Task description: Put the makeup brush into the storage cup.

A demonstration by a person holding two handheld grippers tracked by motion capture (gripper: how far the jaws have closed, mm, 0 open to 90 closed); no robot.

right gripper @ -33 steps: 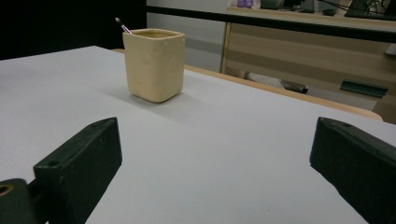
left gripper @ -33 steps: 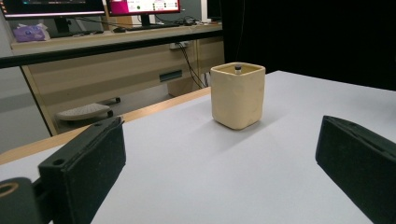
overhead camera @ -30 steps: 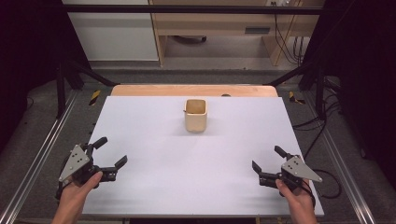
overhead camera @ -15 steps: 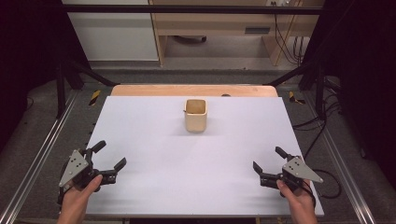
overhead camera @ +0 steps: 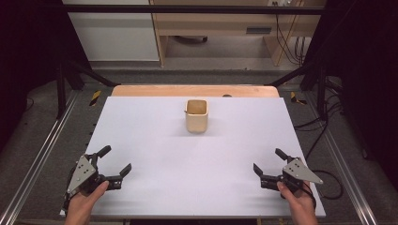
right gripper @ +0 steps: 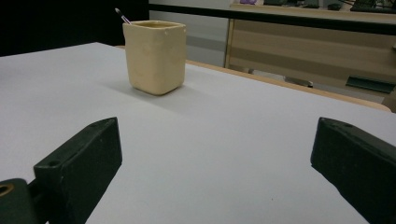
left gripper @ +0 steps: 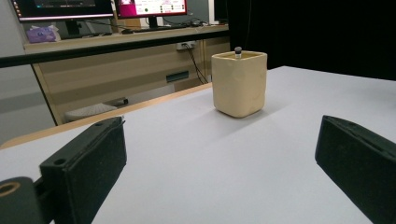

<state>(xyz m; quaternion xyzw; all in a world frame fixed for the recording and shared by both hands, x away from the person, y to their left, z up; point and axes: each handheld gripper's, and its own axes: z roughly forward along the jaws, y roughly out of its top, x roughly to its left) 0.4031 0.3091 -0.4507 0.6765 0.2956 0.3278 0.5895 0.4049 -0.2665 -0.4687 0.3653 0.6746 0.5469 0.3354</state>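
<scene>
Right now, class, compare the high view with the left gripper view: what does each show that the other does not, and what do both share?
High view alone: both hands, the left tool and right tool open at the near corners, and the floor rails. Left gripper view alone: lit monitors on a desk, and a dark tip poking above the cup's rim. Shared: the square cream cup standing upright on the white table.

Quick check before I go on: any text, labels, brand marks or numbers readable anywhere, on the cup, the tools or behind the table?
Nothing can be read.
Cup: plain cream walls, no print.
Left tool and right tool: no markings legible.
Monitors behind the table, in the left gripper view: pink and dark windows with text, too small and blurred to read.
Yellow-black hazard stripes on the floor: a sign, no words.
</scene>
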